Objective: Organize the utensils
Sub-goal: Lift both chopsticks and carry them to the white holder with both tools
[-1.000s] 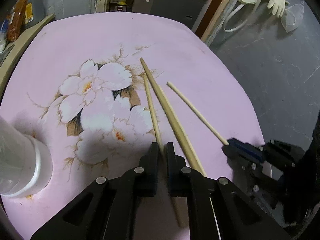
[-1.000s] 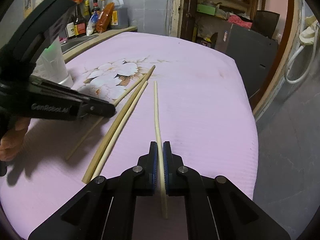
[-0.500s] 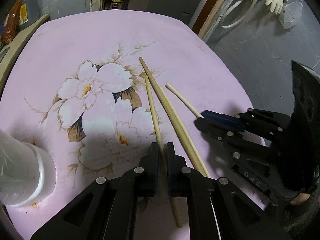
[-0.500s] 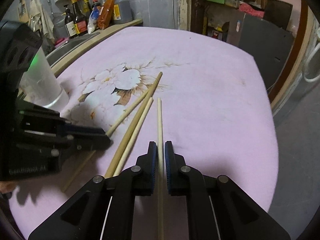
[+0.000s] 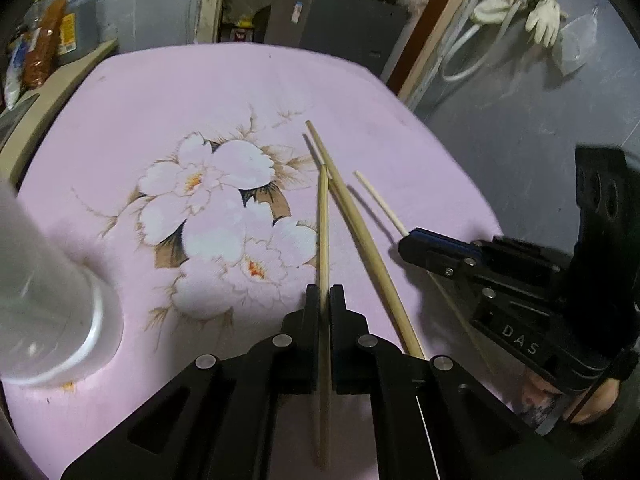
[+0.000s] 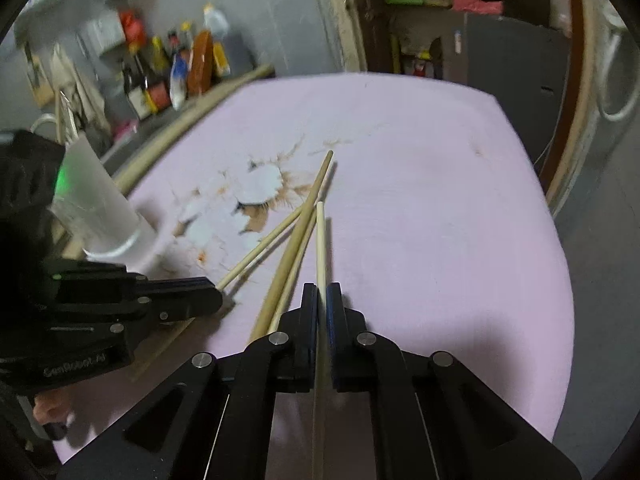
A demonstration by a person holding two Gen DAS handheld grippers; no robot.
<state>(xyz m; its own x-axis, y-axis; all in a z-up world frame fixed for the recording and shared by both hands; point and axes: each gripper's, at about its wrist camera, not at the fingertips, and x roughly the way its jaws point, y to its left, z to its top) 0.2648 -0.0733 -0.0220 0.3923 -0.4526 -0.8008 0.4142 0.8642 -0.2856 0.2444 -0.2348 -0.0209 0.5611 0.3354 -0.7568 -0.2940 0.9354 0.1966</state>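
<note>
Two grippers each pinch one chopstick: left gripper (image 5: 324, 294) on a stick (image 5: 323, 216), right gripper (image 6: 321, 292) on a paler stick (image 6: 320, 240), both angled over the pink tabletop (image 5: 160, 100). Two more (image 5: 360, 232) lie between. Pickup seems done; next likely calls for carrying both to the cup (image 5: 44, 300).

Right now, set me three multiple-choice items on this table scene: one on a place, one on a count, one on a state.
1. The translucent plastic cup stands where, seen from the left wrist?
A. left edge
B. far right
C. on the floor

2. How many wooden chopsticks lie loose on the pink flowered cloth?
A. none
B. two
C. five

3. The left gripper is:
A. wide open
B. shut on a chopstick
C. shut on the cup

Key: 1 A, it fills the left side. 2 B, the loose pair lies between the held ones. 3 B, a held chopstick runs between its pads; the right gripper pinches another.
</note>
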